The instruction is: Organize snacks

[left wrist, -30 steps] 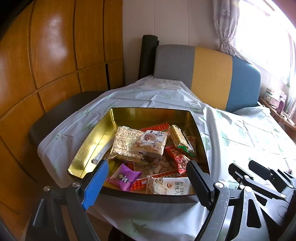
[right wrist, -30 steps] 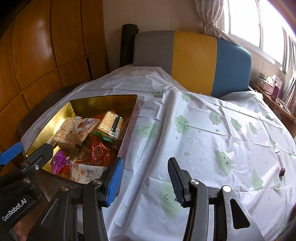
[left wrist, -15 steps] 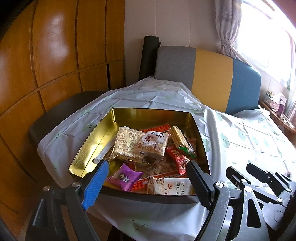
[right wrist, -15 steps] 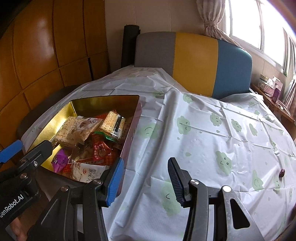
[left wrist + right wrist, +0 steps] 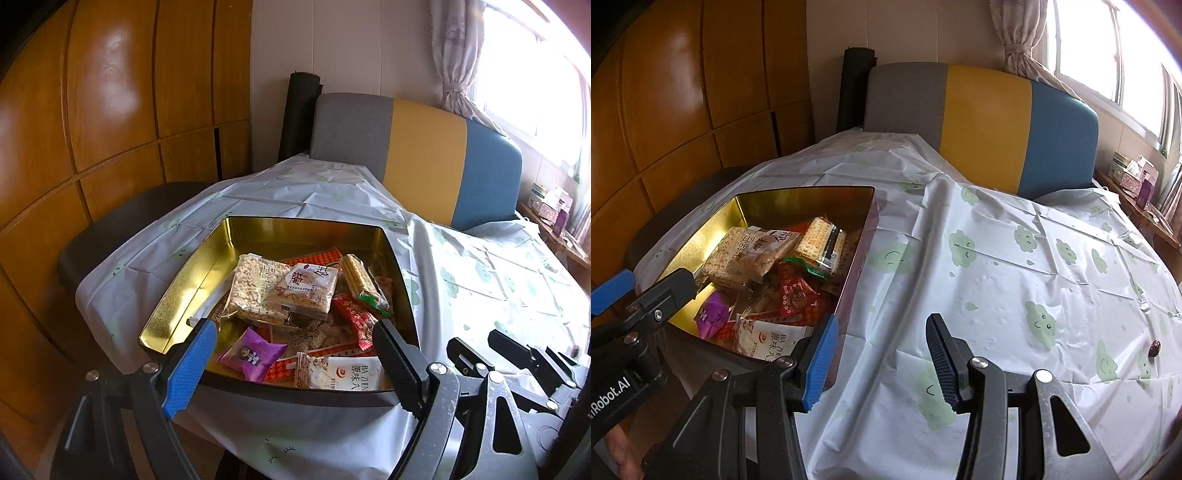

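A gold-lined tin box (image 5: 192, 280) (image 5: 738, 206) stands at the table's near left corner, filled with several wrapped snacks. Among them are a puffed-rice pack (image 5: 255, 288), a purple sachet (image 5: 253, 354) (image 5: 711, 314), a red packet (image 5: 356, 319) (image 5: 796, 295), a cracker pack (image 5: 822, 240) and a white pack (image 5: 349, 373). My left gripper (image 5: 291, 345) hovers over the box's near rim, open, nothing between its fingers. My right gripper (image 5: 881, 338) hangs open and empty above the tablecloth just right of the box. A small dark sweet (image 5: 1155, 346) lies alone far right on the cloth.
The table wears a white cloth with green cloud prints (image 5: 997, 266). A grey, yellow and blue chair back (image 5: 982, 125) stands behind it. A dark chair seat (image 5: 122, 229) sits to the left, before wooden cabinet panels (image 5: 110, 110). Small boxes (image 5: 1134, 173) line the window ledge at right.
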The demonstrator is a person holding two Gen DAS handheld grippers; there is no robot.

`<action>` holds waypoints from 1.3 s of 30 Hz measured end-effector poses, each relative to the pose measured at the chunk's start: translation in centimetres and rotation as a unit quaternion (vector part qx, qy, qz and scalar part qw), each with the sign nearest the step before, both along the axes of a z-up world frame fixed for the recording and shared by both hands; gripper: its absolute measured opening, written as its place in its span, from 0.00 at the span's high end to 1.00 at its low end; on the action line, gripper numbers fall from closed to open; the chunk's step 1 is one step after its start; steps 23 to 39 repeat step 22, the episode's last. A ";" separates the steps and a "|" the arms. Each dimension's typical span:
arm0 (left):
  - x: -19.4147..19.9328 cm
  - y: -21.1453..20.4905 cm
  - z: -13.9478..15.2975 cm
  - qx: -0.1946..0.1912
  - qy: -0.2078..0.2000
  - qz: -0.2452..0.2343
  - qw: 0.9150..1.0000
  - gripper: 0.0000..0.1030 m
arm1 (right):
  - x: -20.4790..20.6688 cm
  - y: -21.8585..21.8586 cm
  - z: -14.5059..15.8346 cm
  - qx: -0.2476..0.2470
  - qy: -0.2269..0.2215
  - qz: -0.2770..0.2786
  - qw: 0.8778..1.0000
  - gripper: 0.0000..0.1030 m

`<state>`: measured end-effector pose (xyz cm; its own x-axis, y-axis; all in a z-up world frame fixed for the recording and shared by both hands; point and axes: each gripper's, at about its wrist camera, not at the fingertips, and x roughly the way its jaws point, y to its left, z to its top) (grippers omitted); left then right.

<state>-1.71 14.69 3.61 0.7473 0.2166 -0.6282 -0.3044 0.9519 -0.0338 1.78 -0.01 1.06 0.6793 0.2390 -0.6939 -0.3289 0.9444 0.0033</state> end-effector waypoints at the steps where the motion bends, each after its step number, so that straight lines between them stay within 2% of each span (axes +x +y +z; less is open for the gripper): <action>1: 0.0 0.0 0.0 -0.001 -0.001 0.000 1.000 0.16 | 0.0 0.0 0.0 0.000 0.000 0.000 1.000 0.51; 39: 0.1 -0.4 0.0 0.000 -0.004 -0.010 1.000 0.19 | 0.4 -0.4 -1.1 -0.002 0.014 0.004 1.000 0.51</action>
